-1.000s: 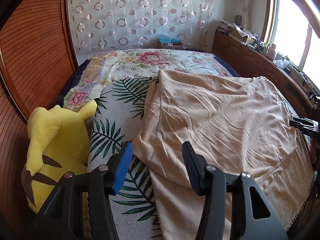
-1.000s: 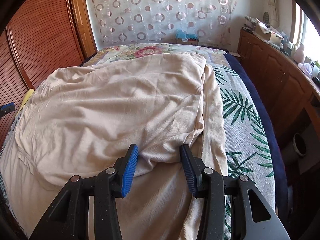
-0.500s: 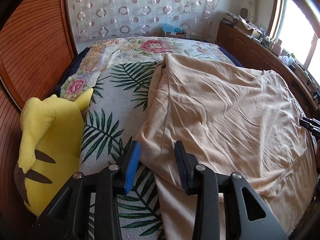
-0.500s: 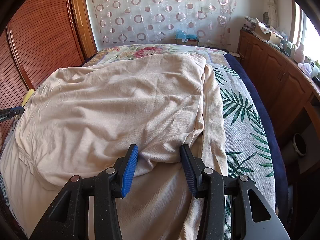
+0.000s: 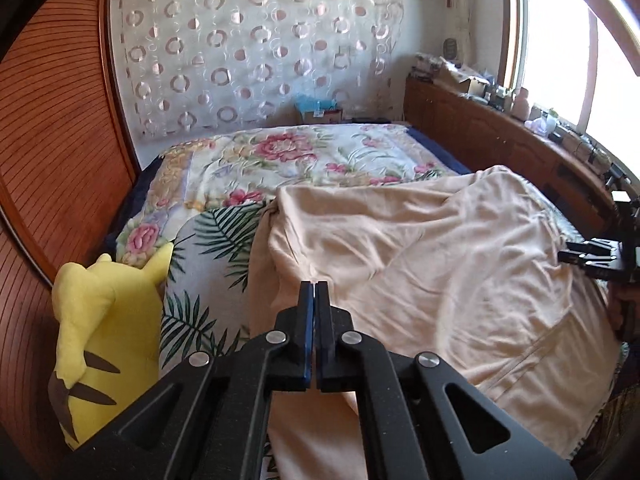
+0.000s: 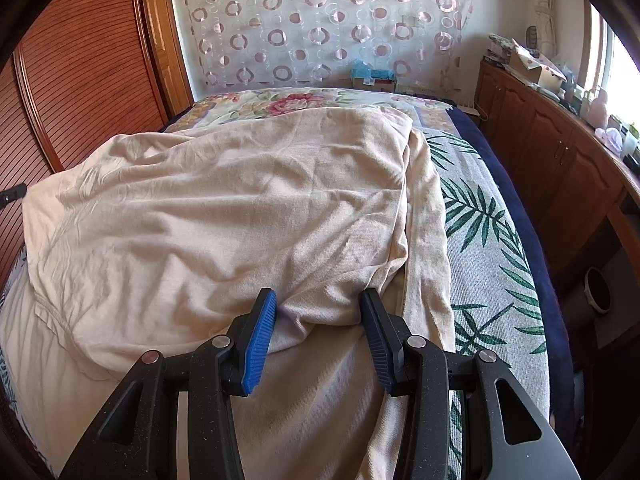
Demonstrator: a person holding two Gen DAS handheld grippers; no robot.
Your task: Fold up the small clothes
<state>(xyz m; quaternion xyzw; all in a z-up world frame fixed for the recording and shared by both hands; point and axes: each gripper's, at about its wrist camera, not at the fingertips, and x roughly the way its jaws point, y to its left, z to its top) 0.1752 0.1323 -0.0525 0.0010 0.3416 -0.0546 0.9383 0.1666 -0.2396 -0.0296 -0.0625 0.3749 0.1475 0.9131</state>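
Observation:
A beige garment (image 5: 420, 264) lies spread and partly folded over on the bed; it also fills the right wrist view (image 6: 224, 216). My left gripper (image 5: 315, 292) is shut at the garment's left folded edge, and whether cloth sits between the pads is not visible. My right gripper (image 6: 318, 308) is open with its blue pads on either side of a bunched fold at the garment's right near edge. The right gripper shows at the far right of the left wrist view (image 5: 592, 256).
A yellow plush toy (image 5: 100, 328) sits at the bed's left edge against the wooden panel (image 5: 52, 128). The bedspread (image 6: 488, 240) has palm leaves and flowers. A wooden cabinet (image 6: 560, 160) with clutter runs along the right. A round dark bin (image 6: 598, 290) stands on the floor.
My left gripper has closed from wide open to shut at the garment's left edge, and the left view has tipped upward. The right gripper has stayed open around the fold.

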